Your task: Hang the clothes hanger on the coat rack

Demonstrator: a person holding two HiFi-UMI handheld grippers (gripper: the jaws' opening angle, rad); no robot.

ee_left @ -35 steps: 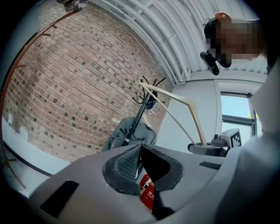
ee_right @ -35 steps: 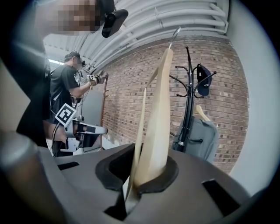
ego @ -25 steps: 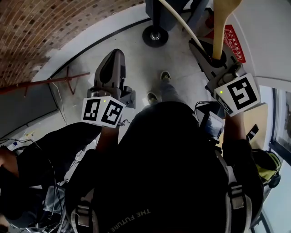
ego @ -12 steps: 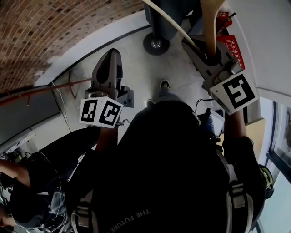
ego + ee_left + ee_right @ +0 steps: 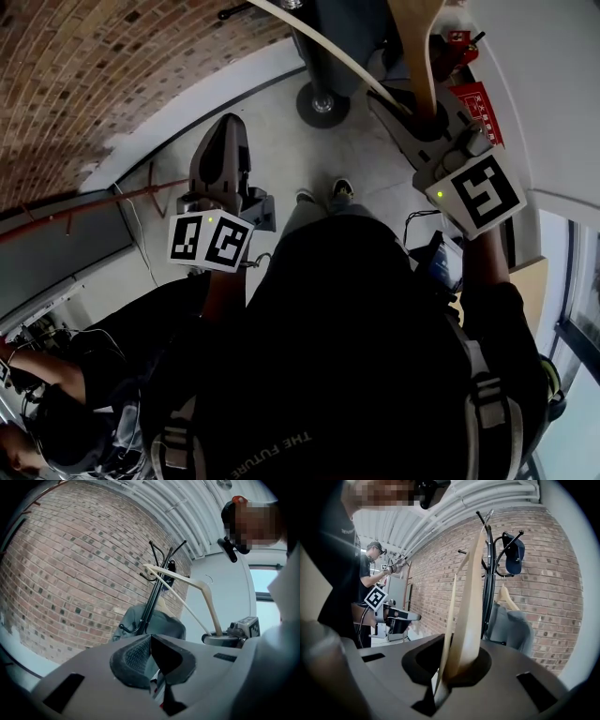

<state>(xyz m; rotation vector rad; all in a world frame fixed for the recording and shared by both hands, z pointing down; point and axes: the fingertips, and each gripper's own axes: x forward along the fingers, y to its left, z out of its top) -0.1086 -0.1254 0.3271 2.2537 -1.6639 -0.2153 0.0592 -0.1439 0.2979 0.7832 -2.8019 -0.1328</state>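
Observation:
My right gripper (image 5: 417,108) (image 5: 450,672) is shut on the lower end of a pale wooden clothes hanger (image 5: 417,37) (image 5: 468,602), which stands up out of the jaws. The hanger's top reaches close to the hooks of the black coat rack (image 5: 488,588) (image 5: 152,602); whether they touch I cannot tell. The rack's round base (image 5: 323,101) stands on the floor just ahead of my feet. My left gripper (image 5: 228,127) (image 5: 150,641) is shut with nothing in it, held level to the left of the rack. The hanger (image 5: 206,597) and right gripper (image 5: 236,632) also show in the left gripper view.
A grey garment (image 5: 508,620) on another hanger and a dark cap (image 5: 514,552) hang on the rack. A brick wall (image 5: 84,56) runs along the left. Another person (image 5: 370,573) stands farther back, one crouches at lower left (image 5: 56,412). A red sign (image 5: 480,98) lies at right.
Both grippers and I have moved forward toward the coat rack; its base now sits lower and nearer in the head view. The hanger stays gripped in the right gripper.

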